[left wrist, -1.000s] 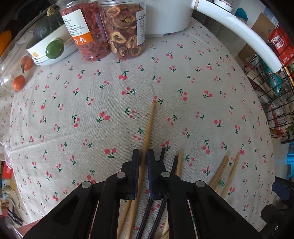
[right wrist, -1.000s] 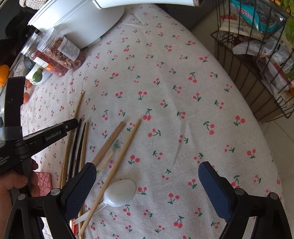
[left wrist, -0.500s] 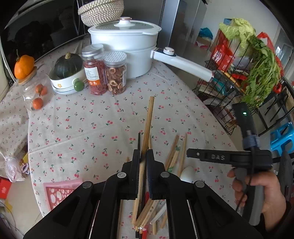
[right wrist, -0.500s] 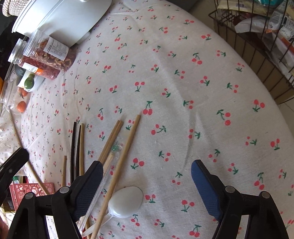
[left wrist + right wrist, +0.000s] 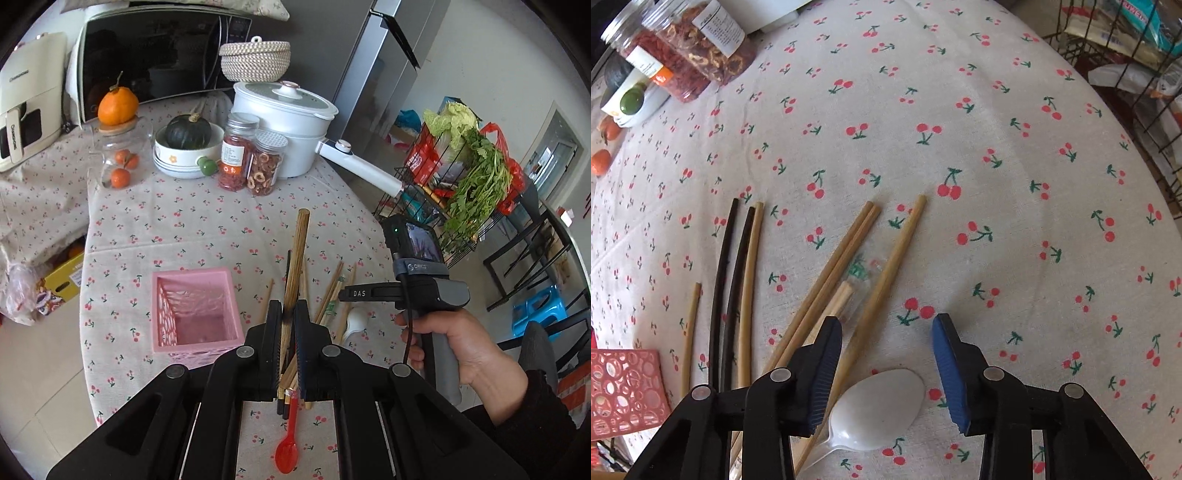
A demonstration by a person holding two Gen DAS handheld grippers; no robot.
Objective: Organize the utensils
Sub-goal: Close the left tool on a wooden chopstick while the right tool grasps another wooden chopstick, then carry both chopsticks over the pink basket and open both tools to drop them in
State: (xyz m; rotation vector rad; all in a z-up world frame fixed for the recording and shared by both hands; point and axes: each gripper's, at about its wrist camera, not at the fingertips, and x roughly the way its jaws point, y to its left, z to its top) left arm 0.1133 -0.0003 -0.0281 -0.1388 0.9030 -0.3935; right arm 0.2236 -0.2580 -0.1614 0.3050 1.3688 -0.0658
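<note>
My left gripper [image 5: 287, 314] is shut on a wooden chopstick [image 5: 297, 251] and holds it lifted above the table, tip pointing away. A pink perforated basket [image 5: 195, 314] stands just left of it. A red plastic spoon [image 5: 287, 456] lies below the jaws. My right gripper [image 5: 886, 332] is open, low over a white plastic spoon [image 5: 882, 406], with one wooden chopstick [image 5: 886, 277] running between its jaws. Several more wooden chopsticks [image 5: 827, 280] and two black chopsticks [image 5: 726, 280] lie to the left. The basket's corner [image 5: 620, 391] shows at the lower left.
Two jars of dried fruit [image 5: 251, 162], a white pot with a long handle [image 5: 284, 122], a bowl with a squash [image 5: 188, 147] and a glass jar of oranges [image 5: 120, 158] stand at the back. A wire rack of groceries [image 5: 461, 192] is off the table's right edge.
My left gripper has risen and tilted up with the chopstick, bringing the pink basket into view. My right gripper has dropped closer to the white spoon and its jaws have narrowed.
</note>
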